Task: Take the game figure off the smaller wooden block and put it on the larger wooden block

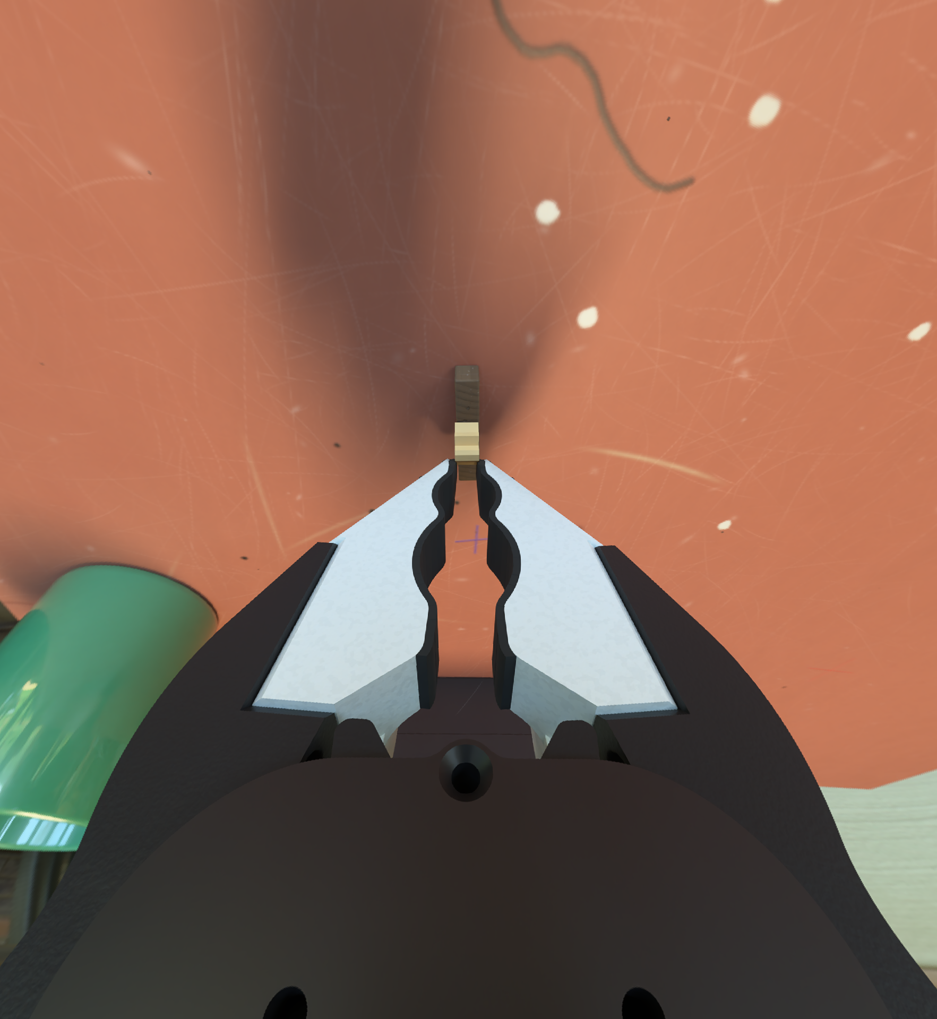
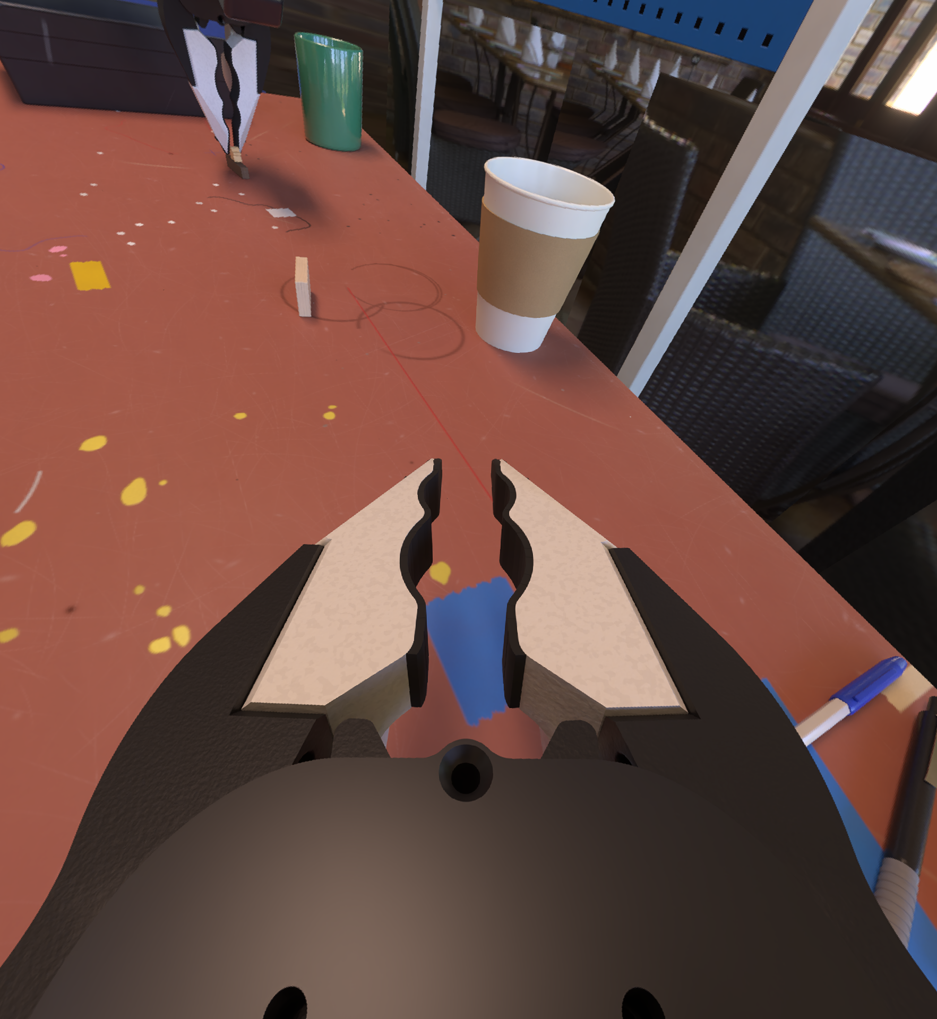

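My left gripper [image 1: 466, 467] points down at the red table and is shut on the game figure [image 1: 466, 441], a small cream stepped piece with a brown end between the fingertips. Right under it is the smaller wooden block [image 1: 466, 392], dark brown; I cannot tell whether the figure still touches it. The right wrist view shows this far off: the left gripper [image 2: 234, 146], the figure [image 2: 235, 154] and the dark block [image 2: 242, 170]. The larger wooden block [image 2: 303, 287], pale, stands upright mid-table. My right gripper [image 2: 466, 468] is open and empty, low over the table.
A green cup [image 2: 331, 91] stands close to the left gripper and also shows in the left wrist view [image 1: 69, 689]. A paper coffee cup [image 2: 538, 253] stands near the table's right edge. A dark box [image 2: 85, 66] is at the back. Pens and a pencil [image 2: 918, 799] lie front right.
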Tool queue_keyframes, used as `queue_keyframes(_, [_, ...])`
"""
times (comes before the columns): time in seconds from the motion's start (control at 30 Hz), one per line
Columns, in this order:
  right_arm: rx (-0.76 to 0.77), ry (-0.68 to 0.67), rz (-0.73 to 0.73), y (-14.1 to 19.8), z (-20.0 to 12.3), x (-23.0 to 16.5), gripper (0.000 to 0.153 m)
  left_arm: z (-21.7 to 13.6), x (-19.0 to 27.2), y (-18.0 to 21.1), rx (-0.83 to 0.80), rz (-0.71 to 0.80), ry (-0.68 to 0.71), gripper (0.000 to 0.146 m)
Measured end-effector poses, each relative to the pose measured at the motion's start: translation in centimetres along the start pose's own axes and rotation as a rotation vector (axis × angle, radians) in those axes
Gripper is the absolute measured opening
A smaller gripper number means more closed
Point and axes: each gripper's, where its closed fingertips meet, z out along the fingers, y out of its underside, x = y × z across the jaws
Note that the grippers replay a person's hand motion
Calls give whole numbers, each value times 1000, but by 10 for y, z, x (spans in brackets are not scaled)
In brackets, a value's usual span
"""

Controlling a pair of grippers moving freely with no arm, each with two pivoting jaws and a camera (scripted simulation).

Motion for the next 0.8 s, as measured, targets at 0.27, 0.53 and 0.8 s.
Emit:
queue_keyframes(0.27, [15, 2, -11, -5, -2, -1, 18, -51, -6, -17, 120, -10, -98, 7])
queue_keyframes(0.53, [38, -1, -30, -13, -2, -3, 17, -147, 22, -143, 383, 187, -212, 7])
queue_keyframes(0.8, [73, -19, -55, -23, -5, -11, 17, -112, 53, -249, 353, 382, -109, 7])
